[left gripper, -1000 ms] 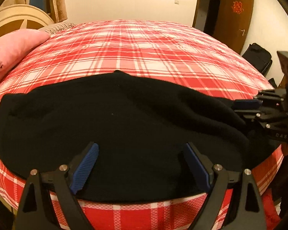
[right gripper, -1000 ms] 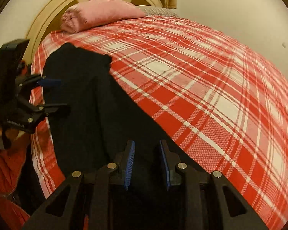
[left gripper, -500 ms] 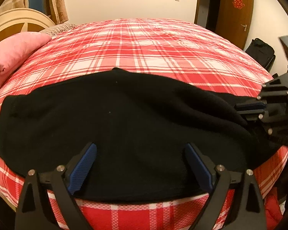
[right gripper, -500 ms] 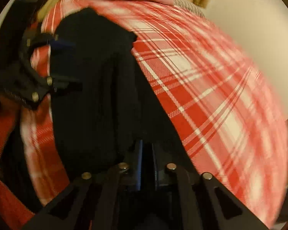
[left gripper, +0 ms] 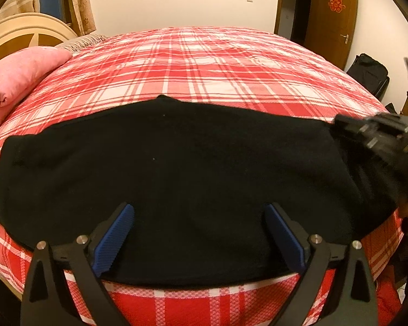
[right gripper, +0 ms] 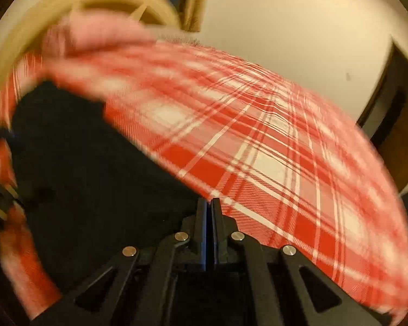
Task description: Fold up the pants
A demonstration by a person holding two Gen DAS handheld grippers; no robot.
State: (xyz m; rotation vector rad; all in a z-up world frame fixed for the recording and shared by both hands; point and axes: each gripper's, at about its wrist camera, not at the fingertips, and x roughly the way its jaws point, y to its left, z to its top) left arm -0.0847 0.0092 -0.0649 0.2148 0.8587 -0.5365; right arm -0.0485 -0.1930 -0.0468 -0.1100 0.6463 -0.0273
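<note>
The black pants [left gripper: 176, 168] lie spread in a long band across the near edge of the bed [left gripper: 204, 62], on its red and white plaid cover, with one end toward the pink pillow [left gripper: 21, 73] and the other end at the right side of the left wrist view. The left hand-held gripper [left gripper: 198, 233] hovers over the near hem of the pants with its blue-padded fingers [left gripper: 114, 239] spread wide apart, nothing between them. At the right end of the pants, the right hand-held gripper [left gripper: 378, 135] appears blurred against the dark cloth. In its own view the right hand-held gripper [right gripper: 208, 217] has its jaws pressed together at the edge of the pants [right gripper: 89, 179], where cloth meets the plaid cover; that picture is smeared, so whether fabric is pinched between them cannot be told. Behind the bed stand a cream headboard [left gripper: 27, 35], a wooden door [left gripper: 331, 21] and a black bag [left gripper: 370, 76].
</note>
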